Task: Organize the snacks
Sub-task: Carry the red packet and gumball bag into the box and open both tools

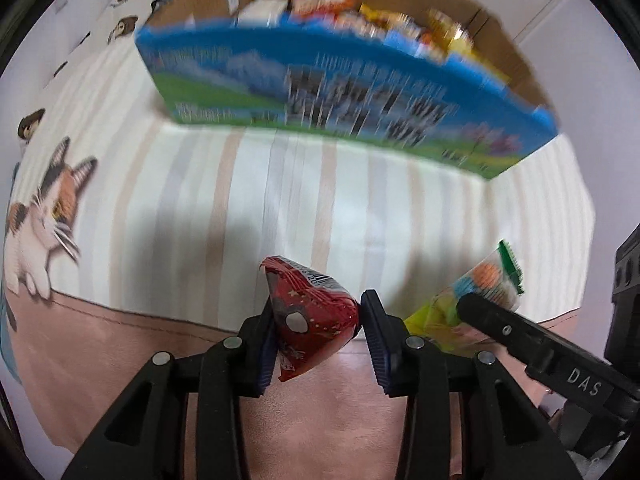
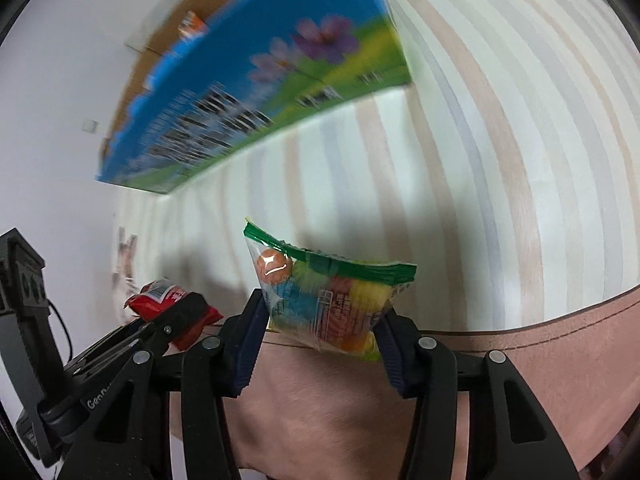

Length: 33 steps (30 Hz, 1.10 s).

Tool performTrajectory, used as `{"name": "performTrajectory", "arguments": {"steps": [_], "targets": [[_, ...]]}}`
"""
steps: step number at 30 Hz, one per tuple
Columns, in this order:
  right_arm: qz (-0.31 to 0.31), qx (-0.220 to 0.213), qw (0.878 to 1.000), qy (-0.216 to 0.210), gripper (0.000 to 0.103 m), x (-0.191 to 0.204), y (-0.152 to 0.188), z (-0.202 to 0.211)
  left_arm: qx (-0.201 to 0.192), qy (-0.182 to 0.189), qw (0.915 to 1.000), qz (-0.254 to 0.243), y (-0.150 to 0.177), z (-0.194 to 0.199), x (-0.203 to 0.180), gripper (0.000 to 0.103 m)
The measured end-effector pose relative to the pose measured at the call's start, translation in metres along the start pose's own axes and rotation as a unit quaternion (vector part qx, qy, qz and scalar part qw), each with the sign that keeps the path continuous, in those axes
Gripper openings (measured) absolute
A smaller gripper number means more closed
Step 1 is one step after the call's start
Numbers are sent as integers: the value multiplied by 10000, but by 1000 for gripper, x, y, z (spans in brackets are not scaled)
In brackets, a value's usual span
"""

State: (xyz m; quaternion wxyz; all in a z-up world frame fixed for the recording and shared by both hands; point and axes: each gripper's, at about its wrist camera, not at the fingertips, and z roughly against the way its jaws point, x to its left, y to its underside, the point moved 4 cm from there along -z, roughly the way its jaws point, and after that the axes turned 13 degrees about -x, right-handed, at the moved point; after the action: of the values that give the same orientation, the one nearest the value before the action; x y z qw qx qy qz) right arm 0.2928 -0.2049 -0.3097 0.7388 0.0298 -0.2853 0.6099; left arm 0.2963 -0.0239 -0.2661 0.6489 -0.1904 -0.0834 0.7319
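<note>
Foil-thin red snack packet (image 1: 310, 312) clamped in left gripper (image 1: 320, 326), clear candy bag (image 2: 324, 304) clamped in right gripper (image 2: 322, 330); both light, crinkly, slippery, so grip mid-body, not seams.

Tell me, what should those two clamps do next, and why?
Probably carry both on toward the open blue box: the left gripper pinches a red packet, the right gripper a clear candy bag, and other snacks already sit inside.

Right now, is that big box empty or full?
Partly filled: the box stands open-topped, and snack packets show above its rim.
</note>
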Motion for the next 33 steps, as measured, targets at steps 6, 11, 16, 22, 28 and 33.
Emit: {"name": "performTrajectory", "arguments": {"steps": [6,11,16,22,28,33], "targets": [[177,-383,9987,-294,54,30,-29,31,-367,299,9989,50,-41,36,-7,36],[361,-683,9954,-558,54,55,-72,56,-537,501,9973,36,-68,55,-2,36],[634,-833,9923,-654,54,86,-122,60,-582,649,9962,21,-124,52,-1,36],[968,-721,9916,-460,54,114,-177,24,-378,503,9980,-93,-190,7,9,36],[1023,-180,9941,-298,54,127,-207,-43,305,462,9985,46,-222,-58,29,37],[944,364,9949,-9,73,122,-213,-92,860,238,9960,35,-225,-101,42,43]]}}
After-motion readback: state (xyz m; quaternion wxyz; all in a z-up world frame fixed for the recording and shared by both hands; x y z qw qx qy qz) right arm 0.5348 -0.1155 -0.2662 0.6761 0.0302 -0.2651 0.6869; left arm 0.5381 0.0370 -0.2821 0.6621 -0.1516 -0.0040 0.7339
